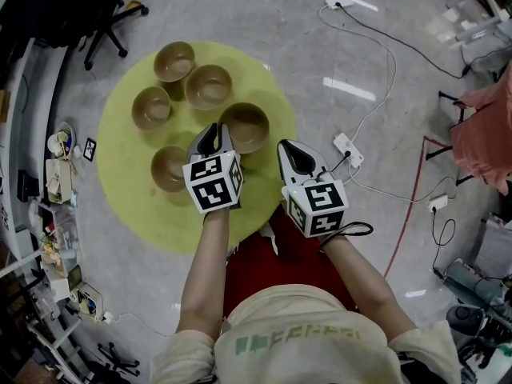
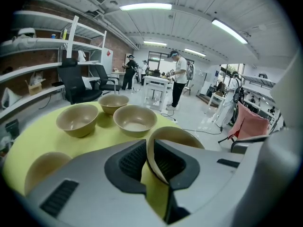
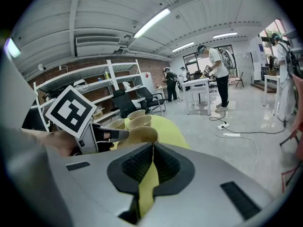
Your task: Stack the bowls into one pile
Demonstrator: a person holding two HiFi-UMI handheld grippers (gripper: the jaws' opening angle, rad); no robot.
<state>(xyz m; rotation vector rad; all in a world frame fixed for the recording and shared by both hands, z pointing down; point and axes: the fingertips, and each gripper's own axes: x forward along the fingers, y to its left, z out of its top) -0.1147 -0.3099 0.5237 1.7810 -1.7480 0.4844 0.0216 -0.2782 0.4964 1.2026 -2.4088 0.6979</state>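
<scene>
Five tan bowls stand apart on a round yellow-green table (image 1: 136, 214). The nearest bowl (image 1: 247, 126) has its near rim between the jaws of my left gripper (image 1: 214, 137), which is shut on it. In the left gripper view that rim (image 2: 152, 148) runs between the jaws, and the bowl (image 2: 177, 135) extends beyond them. The other bowls (image 1: 209, 86) (image 1: 174, 61) (image 1: 151, 107) (image 1: 169, 167) lie behind and to the left. My right gripper (image 1: 294, 154) hovers at the table's right edge, shut and holding nothing. Its own view shows the jaws closed together (image 3: 152, 150).
A black office chair (image 1: 96, 10) stands beyond the table at the upper left. Cables and power strips (image 1: 348, 149) trail over the grey floor to the right. A cluttered shelf edge (image 1: 56, 174) runs along the left. People stand at a far workbench (image 2: 177, 74).
</scene>
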